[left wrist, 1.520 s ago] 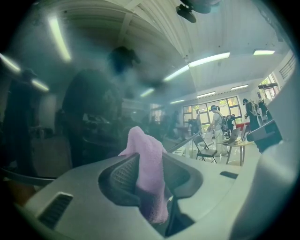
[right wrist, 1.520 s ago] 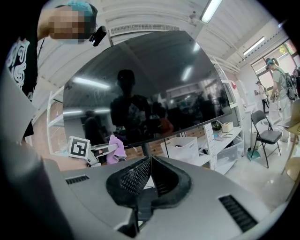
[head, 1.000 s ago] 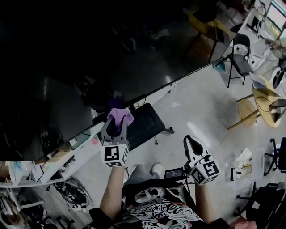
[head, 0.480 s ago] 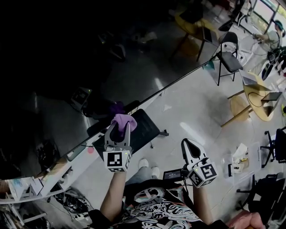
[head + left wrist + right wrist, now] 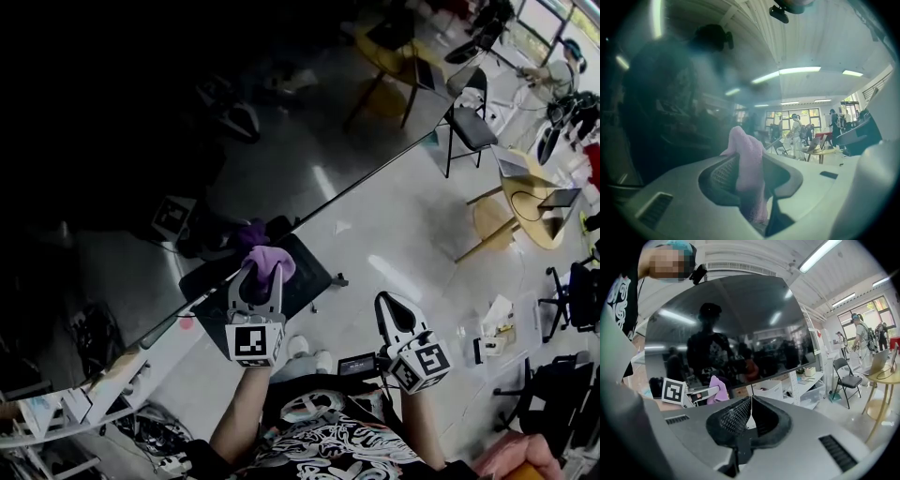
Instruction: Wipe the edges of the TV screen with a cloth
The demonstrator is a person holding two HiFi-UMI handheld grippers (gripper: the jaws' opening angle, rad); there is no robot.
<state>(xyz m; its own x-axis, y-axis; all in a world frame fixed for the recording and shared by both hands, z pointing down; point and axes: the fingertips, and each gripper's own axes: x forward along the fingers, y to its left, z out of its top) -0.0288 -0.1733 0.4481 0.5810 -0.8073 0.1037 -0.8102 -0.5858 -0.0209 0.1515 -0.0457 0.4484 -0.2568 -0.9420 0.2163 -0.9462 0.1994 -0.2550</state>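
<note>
The TV screen (image 5: 141, 141) is a large dark glossy panel that fills the upper left of the head view; its lower edge (image 5: 375, 169) runs diagonally up to the right. My left gripper (image 5: 260, 272) is shut on a purple cloth (image 5: 267, 256) and presses it against that lower edge. In the left gripper view the cloth (image 5: 749, 178) stands up between the jaws, with the screen (image 5: 661, 93) close ahead. My right gripper (image 5: 392, 306) hangs lower right, shut and empty, away from the TV. The right gripper (image 5: 751, 400) view shows the screen (image 5: 740, 324) and the cloth (image 5: 717, 389).
A white shelf unit (image 5: 122, 366) with boxes runs under the TV. A black chair seat (image 5: 305, 272) sits just below the cloth. A black folding chair (image 5: 466, 122) and a round wooden table (image 5: 534, 202) stand at the right. People are at the far right.
My left gripper has slid the cloth to the right along the TV's lower edge. The right gripper has stayed shut and kept its place beside it.
</note>
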